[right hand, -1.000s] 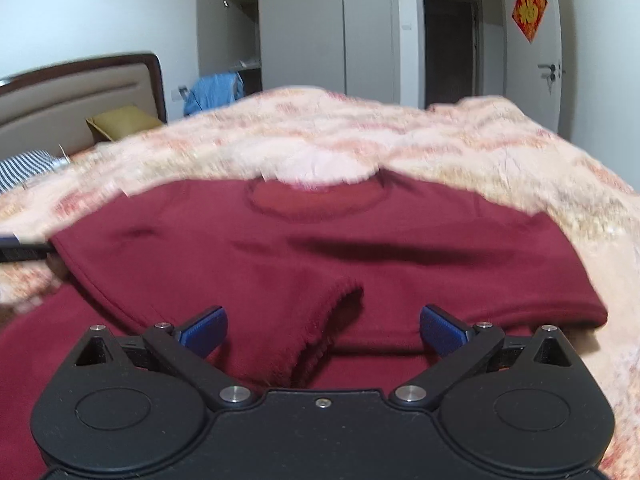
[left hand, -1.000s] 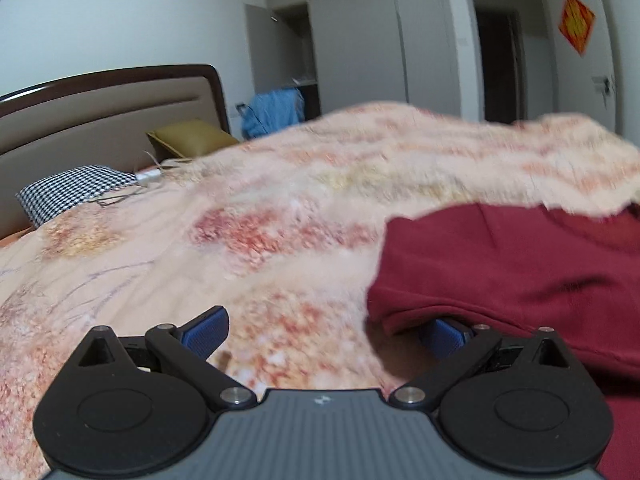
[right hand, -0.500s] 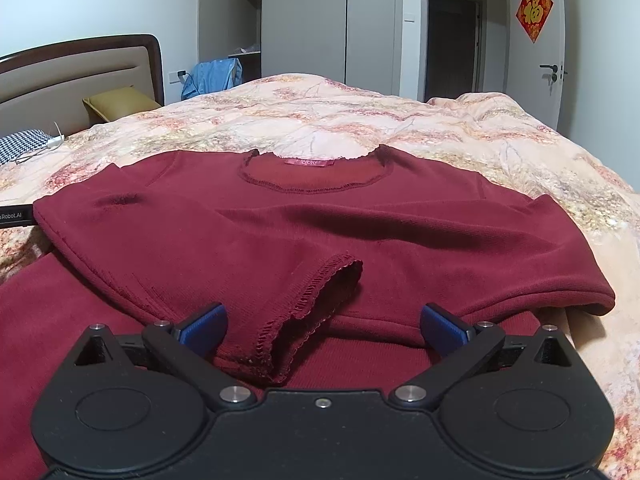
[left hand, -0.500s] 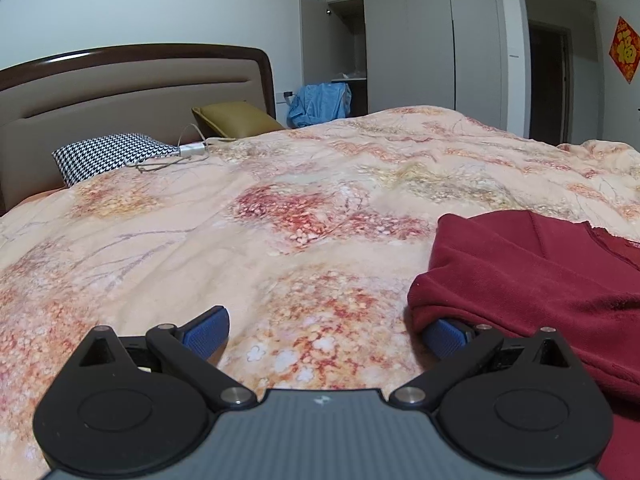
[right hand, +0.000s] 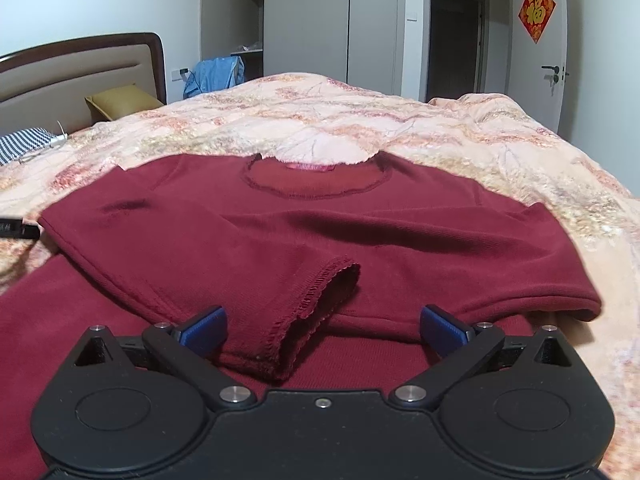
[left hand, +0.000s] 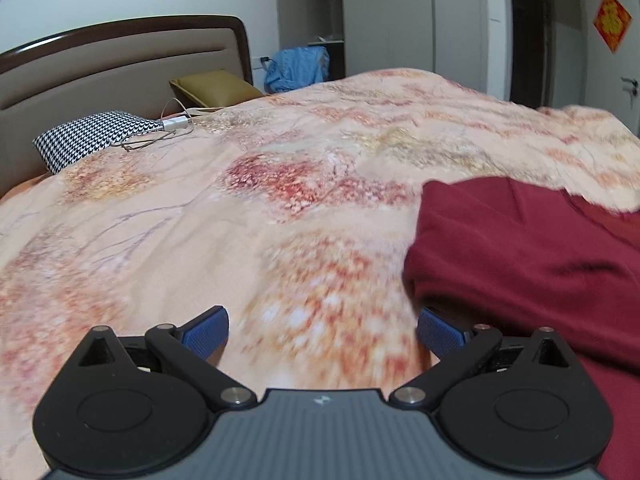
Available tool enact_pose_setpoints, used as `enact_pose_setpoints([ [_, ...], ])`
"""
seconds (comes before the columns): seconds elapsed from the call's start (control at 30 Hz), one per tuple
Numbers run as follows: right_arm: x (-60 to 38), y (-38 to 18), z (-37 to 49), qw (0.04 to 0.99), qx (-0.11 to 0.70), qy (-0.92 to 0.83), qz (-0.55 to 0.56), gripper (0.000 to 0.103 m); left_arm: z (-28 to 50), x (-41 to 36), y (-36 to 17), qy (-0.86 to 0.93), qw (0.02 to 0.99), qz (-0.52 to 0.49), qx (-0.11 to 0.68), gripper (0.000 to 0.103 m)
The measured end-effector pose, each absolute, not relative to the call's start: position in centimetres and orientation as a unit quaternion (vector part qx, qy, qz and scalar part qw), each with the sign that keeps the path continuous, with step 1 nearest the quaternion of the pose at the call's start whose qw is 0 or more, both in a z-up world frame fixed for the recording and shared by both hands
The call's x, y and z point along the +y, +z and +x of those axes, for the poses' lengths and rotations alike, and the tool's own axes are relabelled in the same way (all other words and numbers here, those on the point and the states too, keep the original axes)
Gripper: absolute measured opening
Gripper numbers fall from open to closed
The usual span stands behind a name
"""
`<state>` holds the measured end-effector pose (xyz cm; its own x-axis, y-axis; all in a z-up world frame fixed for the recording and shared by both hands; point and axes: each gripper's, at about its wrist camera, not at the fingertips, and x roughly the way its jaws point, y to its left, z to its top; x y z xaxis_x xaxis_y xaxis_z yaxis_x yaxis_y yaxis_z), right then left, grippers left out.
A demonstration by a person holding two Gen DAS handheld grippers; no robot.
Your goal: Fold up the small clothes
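Observation:
A dark red long-sleeved top (right hand: 360, 236) lies flat on the floral quilt (right hand: 320, 120), collar away from me, both sleeves folded across its body. One sleeve cuff (right hand: 316, 312) lies between the open jaws of my right gripper (right hand: 322, 330), which holds nothing. In the left wrist view the top's folded left edge (left hand: 520, 248) lies at the right. My left gripper (left hand: 322, 330) is open and empty over the quilt (left hand: 240, 220), its right fingertip (left hand: 438, 330) just below that edge.
A headboard (left hand: 100, 64), a houndstooth pillow (left hand: 92, 136), an olive pillow (left hand: 216, 86) and a cable with a charger (left hand: 172, 124) are at the bed's far left. A blue garment (left hand: 298, 68), wardrobes and a doorway stand behind. The left gripper's tip (right hand: 18, 230) shows at the top's left edge.
Both views rocked up and then back down. The left gripper's right finger, tucked under the top's edge before, is now just clear of it. The top has not changed shape.

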<state>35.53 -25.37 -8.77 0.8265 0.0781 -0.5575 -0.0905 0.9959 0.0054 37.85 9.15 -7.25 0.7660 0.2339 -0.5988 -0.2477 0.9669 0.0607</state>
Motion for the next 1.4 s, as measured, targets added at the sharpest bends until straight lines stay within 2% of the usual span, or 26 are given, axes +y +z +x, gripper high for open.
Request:
enact_pose_setpoints([
  [0.3,-28.4,-6.5,25.8,0.954,0.289,0.060,-0.051,0.102,26.3,8.7,-5.8,0.054,0.940,-0.070,0.329,0.103],
  [0.6,-32.6,-6.9,16.0,0.948,0.318,0.022,0.012,0.103,16.9,7.3,-6.1,-0.021,0.937,-0.117,0.329,0.103],
  [0.8,-33.1,-8.1,12.1,0.941,0.336,0.005,0.025,0.102,14.5,6.0,-6.7,-0.034,0.929,-0.093,0.356,0.103],
  [0.97,-33.4,-8.5,10.1,0.943,0.330,-0.048,-0.009,0.102,13.2,6.0,-7.4,0.008,0.923,-0.061,0.379,0.103],
  [1.07,-34.3,-8.8,9.8,0.943,0.329,-0.056,-0.009,0.102,12.6,7.2,-7.8,0.021,0.919,-0.072,0.386,0.103],
  [1.4,-33.4,-8.1,9.2,0.944,0.302,-0.061,-0.120,0.102,11.4,8.0,-6.1,0.056,0.927,-0.031,0.369,0.103],
])
